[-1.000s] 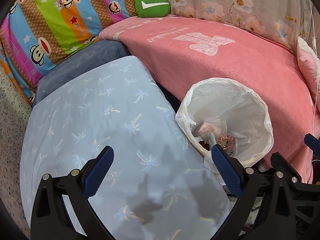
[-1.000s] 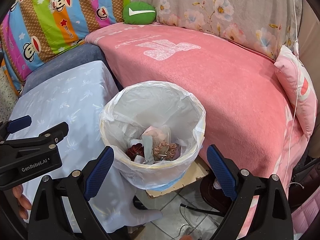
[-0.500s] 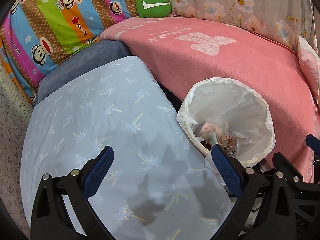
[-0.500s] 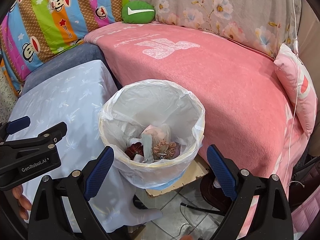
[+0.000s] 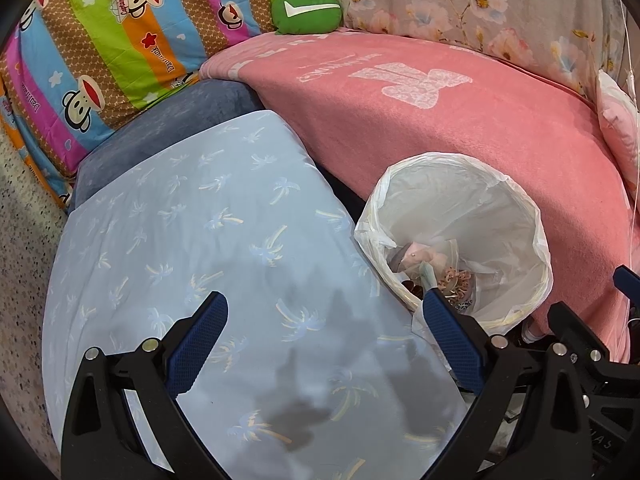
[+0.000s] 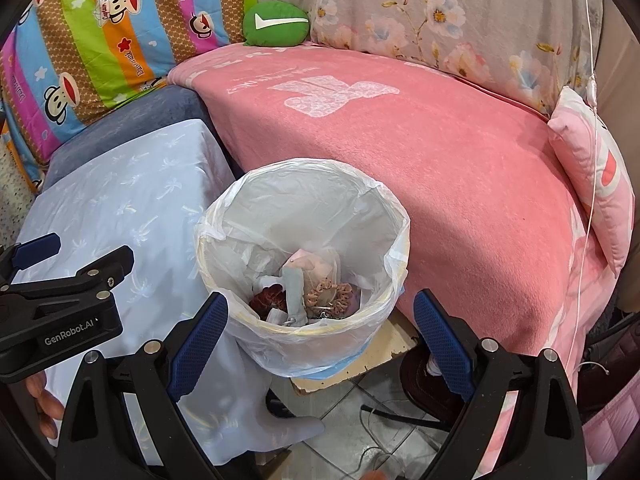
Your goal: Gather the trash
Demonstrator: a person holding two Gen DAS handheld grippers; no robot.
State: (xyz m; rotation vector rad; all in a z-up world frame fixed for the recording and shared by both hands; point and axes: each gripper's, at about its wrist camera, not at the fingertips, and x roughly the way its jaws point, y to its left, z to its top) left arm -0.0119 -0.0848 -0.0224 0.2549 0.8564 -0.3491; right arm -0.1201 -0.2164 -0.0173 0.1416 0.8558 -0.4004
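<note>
A trash bin lined with a white plastic bag (image 6: 304,176) stands between a blue-cloth table and a pink bed; it also shows in the left wrist view (image 5: 516,200). Crumpled wrappers and scraps of trash (image 6: 316,288) lie in its bottom, also seen in the left wrist view (image 5: 436,270). My right gripper (image 6: 320,332) is open and empty, hovering just above the bin's near rim. My left gripper (image 5: 326,332) is open and empty above the table, left of the bin; it also shows in the right wrist view (image 6: 72,276).
The table wears a light blue palm-print cloth (image 5: 192,240). A pink blanket (image 6: 440,152) covers the bed, with a green cushion (image 6: 276,24), a striped monkey-print quilt (image 5: 100,52) and a pink pillow (image 6: 592,172). Tiled floor with cables (image 6: 384,412) lies below the bin.
Both grippers have drifted only slightly; the bin sits a little lower and left in the right wrist view. Both stay open and empty.
</note>
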